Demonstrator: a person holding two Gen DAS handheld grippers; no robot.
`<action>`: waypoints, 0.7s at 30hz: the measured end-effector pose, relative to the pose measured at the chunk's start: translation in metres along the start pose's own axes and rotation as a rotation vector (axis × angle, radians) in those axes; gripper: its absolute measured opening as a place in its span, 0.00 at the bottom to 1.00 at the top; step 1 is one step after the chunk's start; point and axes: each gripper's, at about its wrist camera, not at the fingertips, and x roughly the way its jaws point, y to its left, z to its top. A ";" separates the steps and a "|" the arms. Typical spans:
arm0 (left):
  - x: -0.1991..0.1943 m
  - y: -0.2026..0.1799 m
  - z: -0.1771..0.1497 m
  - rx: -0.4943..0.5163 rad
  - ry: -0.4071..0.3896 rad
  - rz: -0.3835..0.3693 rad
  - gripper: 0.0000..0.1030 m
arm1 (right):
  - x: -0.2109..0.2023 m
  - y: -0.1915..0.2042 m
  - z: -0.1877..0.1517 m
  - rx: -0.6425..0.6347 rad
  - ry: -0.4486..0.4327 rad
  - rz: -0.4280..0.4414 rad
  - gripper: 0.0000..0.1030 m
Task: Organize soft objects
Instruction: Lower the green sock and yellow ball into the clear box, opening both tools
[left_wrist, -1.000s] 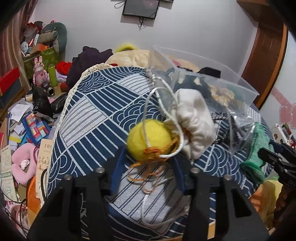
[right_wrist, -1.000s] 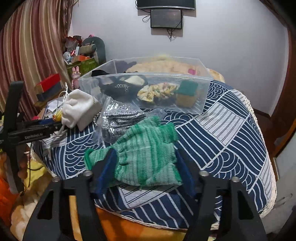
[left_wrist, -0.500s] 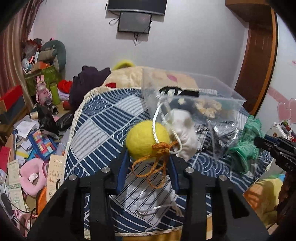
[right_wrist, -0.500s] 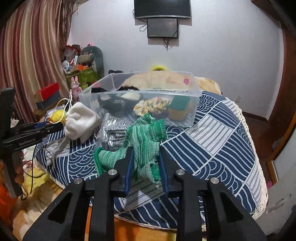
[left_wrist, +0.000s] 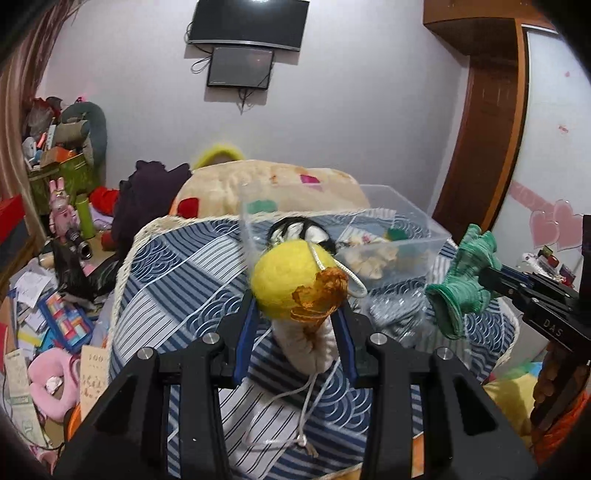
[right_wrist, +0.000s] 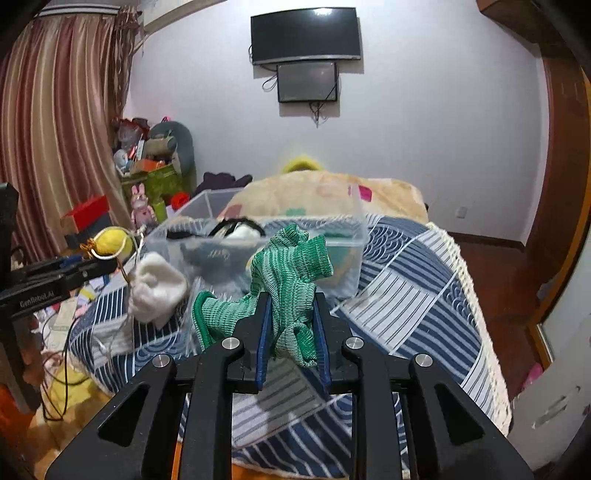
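Note:
My left gripper (left_wrist: 295, 325) is shut on a yellow felt ball (left_wrist: 286, 282) with an orange tassel, held above the table. A white drawstring pouch (left_wrist: 308, 349) hangs below it on its cord. In the right wrist view the ball (right_wrist: 110, 242) and pouch (right_wrist: 157, 290) show at the left. My right gripper (right_wrist: 290, 332) is shut on a green knitted cloth (right_wrist: 291, 266), lifted off the table; it also shows in the left wrist view (left_wrist: 463, 286). A clear plastic bin (right_wrist: 354, 236) with several soft items stands behind both.
The table has a blue and white patterned cover (right_wrist: 413, 266). A clear bag with grey fabric (left_wrist: 391, 314) lies in front of the bin. A beige blanket heap (left_wrist: 273, 192) is behind. Clutter covers the floor at the left (left_wrist: 55, 314).
Both grippers have closed on their objects and lifted them. The ball and hanging pouch rose off the table on the left. The green cloth rose, bunched between the right fingers.

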 end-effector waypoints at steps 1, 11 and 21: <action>0.002 -0.002 0.003 0.004 -0.002 -0.004 0.38 | 0.000 -0.002 0.002 0.002 -0.009 -0.003 0.19; 0.036 -0.017 0.032 0.011 0.009 -0.069 0.38 | 0.005 -0.015 0.027 0.046 -0.078 -0.026 0.19; 0.061 -0.033 0.056 0.013 0.030 -0.110 0.38 | 0.018 -0.021 0.051 0.072 -0.117 -0.055 0.19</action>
